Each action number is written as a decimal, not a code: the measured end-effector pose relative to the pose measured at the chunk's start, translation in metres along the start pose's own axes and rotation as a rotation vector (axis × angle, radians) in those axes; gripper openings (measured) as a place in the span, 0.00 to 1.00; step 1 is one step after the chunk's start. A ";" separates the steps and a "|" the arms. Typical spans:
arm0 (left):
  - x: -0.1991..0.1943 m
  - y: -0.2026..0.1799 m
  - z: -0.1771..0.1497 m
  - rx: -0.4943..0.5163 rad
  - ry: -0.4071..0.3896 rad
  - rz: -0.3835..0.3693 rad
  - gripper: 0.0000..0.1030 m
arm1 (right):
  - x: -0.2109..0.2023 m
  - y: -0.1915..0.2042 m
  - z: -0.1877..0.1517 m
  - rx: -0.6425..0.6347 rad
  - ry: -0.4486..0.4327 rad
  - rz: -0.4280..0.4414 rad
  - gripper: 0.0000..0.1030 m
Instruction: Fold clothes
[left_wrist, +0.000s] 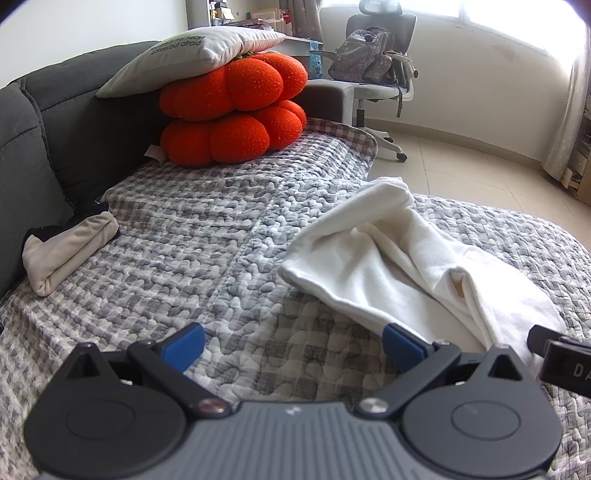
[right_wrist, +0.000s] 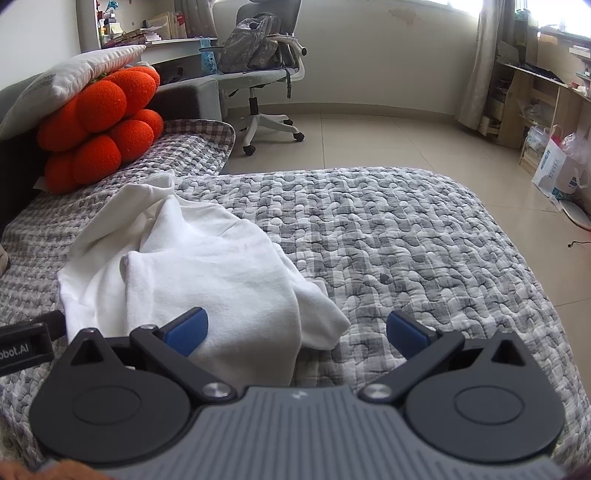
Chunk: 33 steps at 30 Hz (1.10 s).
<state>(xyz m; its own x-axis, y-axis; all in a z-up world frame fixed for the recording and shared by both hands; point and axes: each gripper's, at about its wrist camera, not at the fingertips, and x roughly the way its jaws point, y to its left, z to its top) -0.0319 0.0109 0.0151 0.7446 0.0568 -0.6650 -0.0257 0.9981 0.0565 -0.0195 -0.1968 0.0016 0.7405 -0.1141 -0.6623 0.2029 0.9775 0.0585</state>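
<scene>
While both grippers are hovering low over the quilt (right_wrist: 406, 229), neither is holding anything: the left gripper (left_wrist: 291, 347) is showing its blue pads wide apart over bare quilt, and the right gripper (right_wrist: 295, 332) is likewise spread, its left pad lying just over the near hem of the white garment (right_wrist: 207, 273). That garment is lying crumpled and bunched toward the middle of the quilt, nearer its front edge, with loose folds rising toward the orange cushions (left_wrist: 236, 110); it is showing no tidy fold. A beige piece (left_wrist: 70, 247) is resting folded into a compact bundle at the quilt's left edge, against the grey sofa back (left_wrist: 48, 122). Judging by this, one item is lying as the task wants and the white one is remaining to be flattened and folded. No other clothes are showing in either view.
</scene>
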 end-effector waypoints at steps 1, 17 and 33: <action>0.000 0.000 0.000 -0.002 0.001 -0.001 1.00 | 0.001 0.001 0.000 -0.001 0.001 0.000 1.00; 0.013 0.010 0.007 0.014 0.016 -0.030 1.00 | 0.016 0.014 0.007 -0.020 0.023 0.039 1.00; 0.080 0.005 0.008 0.028 0.158 -0.059 1.00 | 0.064 0.011 0.014 0.006 0.110 0.124 1.00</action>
<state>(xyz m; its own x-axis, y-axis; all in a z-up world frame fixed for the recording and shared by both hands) 0.0323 0.0203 -0.0319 0.6299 0.0038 -0.7766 0.0349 0.9988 0.0332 0.0393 -0.1955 -0.0294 0.6859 0.0277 -0.7272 0.1184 0.9817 0.1491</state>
